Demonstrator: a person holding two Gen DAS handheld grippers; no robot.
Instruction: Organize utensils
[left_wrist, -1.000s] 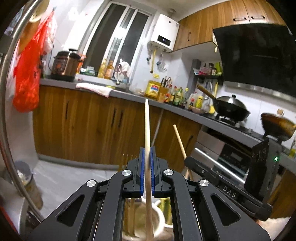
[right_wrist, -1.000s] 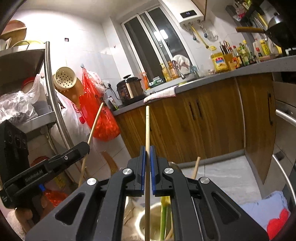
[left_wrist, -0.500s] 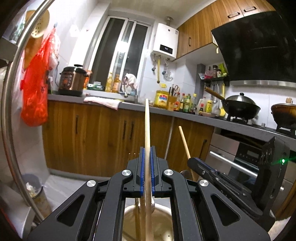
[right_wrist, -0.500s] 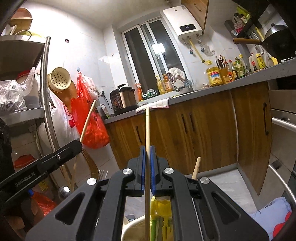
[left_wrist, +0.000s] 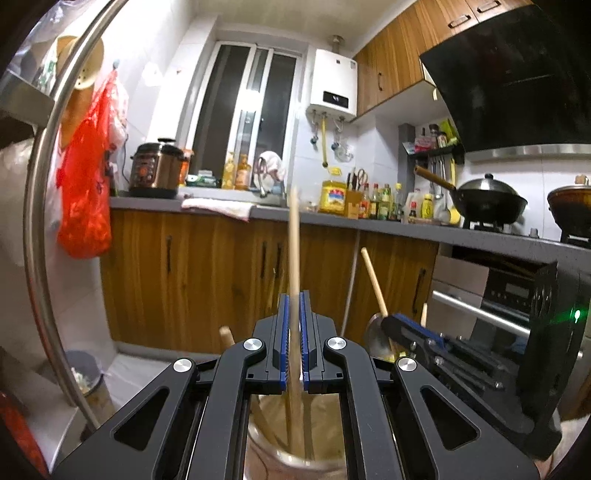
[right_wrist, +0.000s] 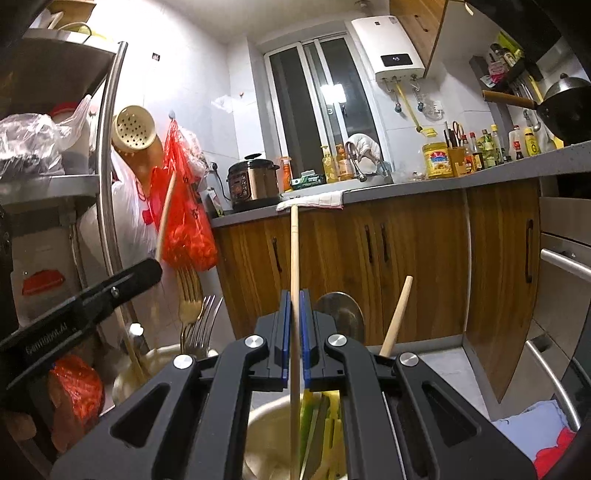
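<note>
My left gripper (left_wrist: 294, 306) is shut on an upright wooden chopstick (left_wrist: 293, 254) whose top is blurred. Its lower end hangs inside a round utensil holder (left_wrist: 266, 446) that has other wooden sticks in it. To the right in this view, my right gripper (left_wrist: 389, 323) grips a second chopstick (left_wrist: 373, 280). In the right wrist view, that right gripper (right_wrist: 294, 302) is shut on its upright chopstick (right_wrist: 294, 254) over a cream holder (right_wrist: 266, 435) with green and yellow utensils. The left gripper (right_wrist: 153, 267) shows at the left with its chopstick (right_wrist: 166, 218).
Metal forks (right_wrist: 201, 321) stand in another holder (right_wrist: 162, 354) at lower left. A metal spoon (right_wrist: 340, 310) and a wooden handle (right_wrist: 397, 314) rise behind the right jaws. Wooden cabinets (left_wrist: 192, 280) and a counter lie ahead, with a steel rack post (right_wrist: 107, 166) and red bag (right_wrist: 184, 221) at left.
Both grippers have sunk with their chopsticks still held and rolled slightly. The holders below now sit closer under the jaws, and the chopsticks' lower ends reach deeper into them.
</note>
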